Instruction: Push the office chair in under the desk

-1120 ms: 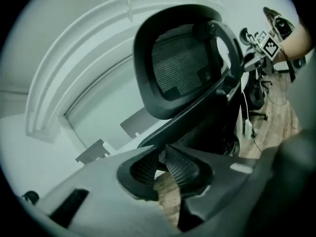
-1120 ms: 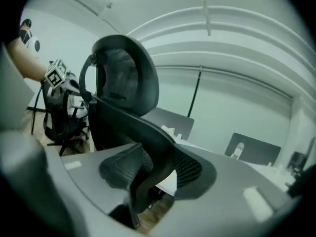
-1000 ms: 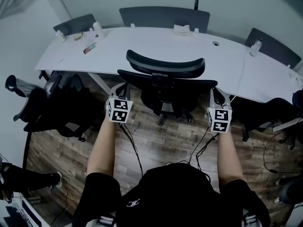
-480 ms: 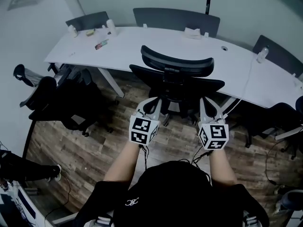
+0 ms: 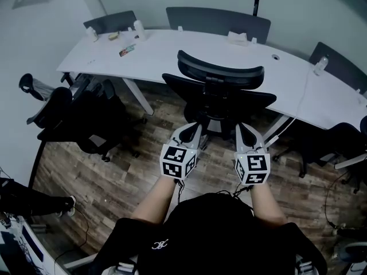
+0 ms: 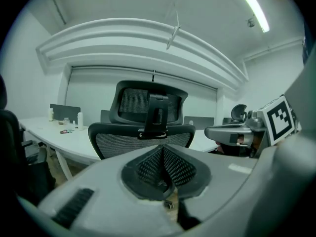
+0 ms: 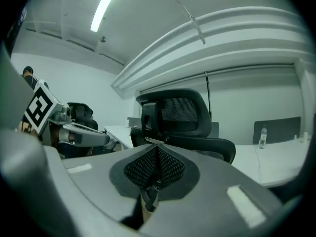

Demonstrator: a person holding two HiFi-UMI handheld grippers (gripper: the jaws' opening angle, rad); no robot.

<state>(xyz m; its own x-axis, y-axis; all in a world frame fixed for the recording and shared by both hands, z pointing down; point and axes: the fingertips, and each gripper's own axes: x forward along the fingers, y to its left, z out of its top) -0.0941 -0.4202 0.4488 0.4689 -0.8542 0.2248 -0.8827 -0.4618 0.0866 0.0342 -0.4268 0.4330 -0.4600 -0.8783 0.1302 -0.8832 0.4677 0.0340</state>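
Under the near edge of the long white table [image 5: 160, 53], the office chair [image 5: 221, 99] stands with its back to me. Its backrest is just at the rim, and the seat is lost in the shadow below the tabletop. It is black all over, with a wide, curved mesh backrest. Above that a curved mesh headrest is carried on a central post. Its base is too dark to make out. My left claw [image 5: 193, 129] and my right claw [image 5: 243, 130] hang side by side just behind the chair, over the wood floor [image 5: 132, 165]. Both point at its back and neither touches it. Both are clenched, pads pressed together with nothing between them. Another black chair [image 5: 86, 119] sits off to the left, near the table's end.
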